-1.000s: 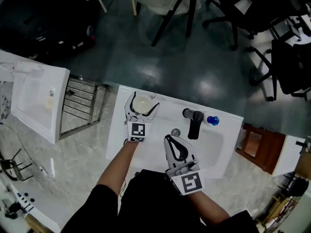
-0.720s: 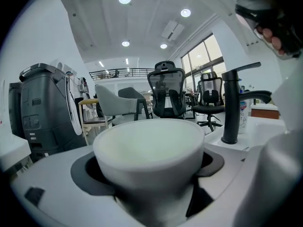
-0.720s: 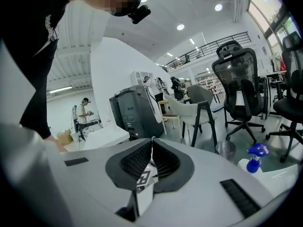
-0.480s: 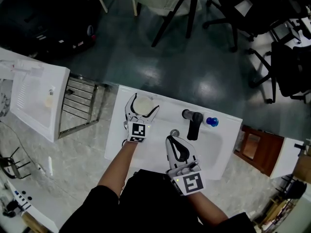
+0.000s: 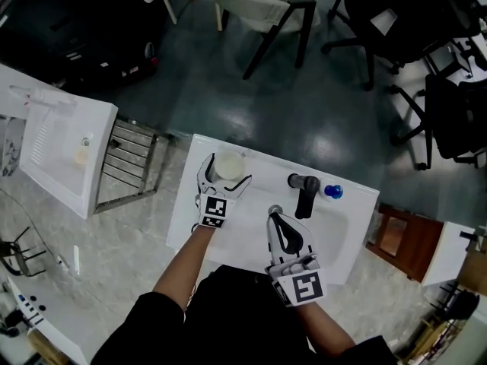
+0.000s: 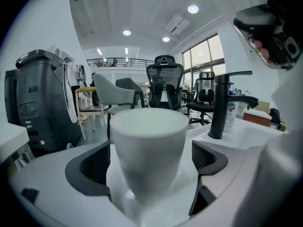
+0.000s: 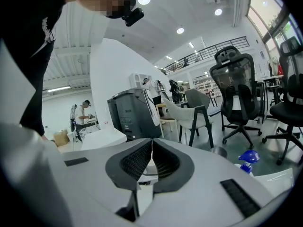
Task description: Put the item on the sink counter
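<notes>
Looking down on the person now: a black top with short black sleeves [image 5: 152, 316], forearms bare. The left gripper [image 5: 228, 167] and the right gripper [image 5: 274, 216] are both pale grey shells with curved jaws edged in black. Up close, black ribbed pads [image 6: 97, 162] line the jaws. Behind each sits a white cube [image 5: 302, 287] printed with black square markers.

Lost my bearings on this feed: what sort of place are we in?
Probably an open office or test lab, not a real bathroom: the sink counter with its black faucet stands free on a glossy floor, office chairs behind it, a second sink unit beside it.
</notes>
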Available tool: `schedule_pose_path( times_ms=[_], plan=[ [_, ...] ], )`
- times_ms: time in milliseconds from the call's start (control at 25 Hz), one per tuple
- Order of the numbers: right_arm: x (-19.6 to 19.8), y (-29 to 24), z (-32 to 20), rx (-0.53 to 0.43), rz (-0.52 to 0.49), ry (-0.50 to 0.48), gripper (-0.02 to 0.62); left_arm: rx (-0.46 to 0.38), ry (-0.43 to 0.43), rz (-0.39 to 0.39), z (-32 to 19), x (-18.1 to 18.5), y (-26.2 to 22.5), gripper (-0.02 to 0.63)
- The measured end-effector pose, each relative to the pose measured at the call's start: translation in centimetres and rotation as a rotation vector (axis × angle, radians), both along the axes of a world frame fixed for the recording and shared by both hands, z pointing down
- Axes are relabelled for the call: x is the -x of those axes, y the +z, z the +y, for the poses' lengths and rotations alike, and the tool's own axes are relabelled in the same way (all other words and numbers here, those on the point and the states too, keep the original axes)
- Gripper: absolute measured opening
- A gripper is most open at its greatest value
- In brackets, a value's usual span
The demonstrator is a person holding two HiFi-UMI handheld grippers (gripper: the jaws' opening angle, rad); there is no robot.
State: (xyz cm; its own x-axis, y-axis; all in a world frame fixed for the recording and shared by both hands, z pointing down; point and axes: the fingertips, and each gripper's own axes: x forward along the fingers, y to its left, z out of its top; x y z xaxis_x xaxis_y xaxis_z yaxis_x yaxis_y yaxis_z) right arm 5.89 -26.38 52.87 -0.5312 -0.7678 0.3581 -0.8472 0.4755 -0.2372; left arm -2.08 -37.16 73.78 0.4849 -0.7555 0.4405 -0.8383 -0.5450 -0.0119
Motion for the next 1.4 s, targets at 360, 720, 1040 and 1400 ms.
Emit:
schedule_pose_path(
  times_ms=[360,720,1040,1400],
  plan=[
    [-0.6,-1.3,3.2,-0.048,-0.008,0.022,0.032,0.053,-0.150,0.109,6.7,3.8,-3.6,0.520],
    [1.6,-4.9,11.2,-0.108,-0.004,0.041,0.032,0.109,-0.171,0.182,17.2,6.8,-10.3,0.518],
    [3.5,-8.2,18.1,-0.172,0.010,0.091,0.032,0.052,-0.139,0.312,27.0,7.8,-19.0,0.518],
    [6.0,-11.3,24.9,-0.233,0.046,0.098,0.032,-0.048,-0.057,0.405,35.5,8.9,-27.3,0.516]
  ],
)
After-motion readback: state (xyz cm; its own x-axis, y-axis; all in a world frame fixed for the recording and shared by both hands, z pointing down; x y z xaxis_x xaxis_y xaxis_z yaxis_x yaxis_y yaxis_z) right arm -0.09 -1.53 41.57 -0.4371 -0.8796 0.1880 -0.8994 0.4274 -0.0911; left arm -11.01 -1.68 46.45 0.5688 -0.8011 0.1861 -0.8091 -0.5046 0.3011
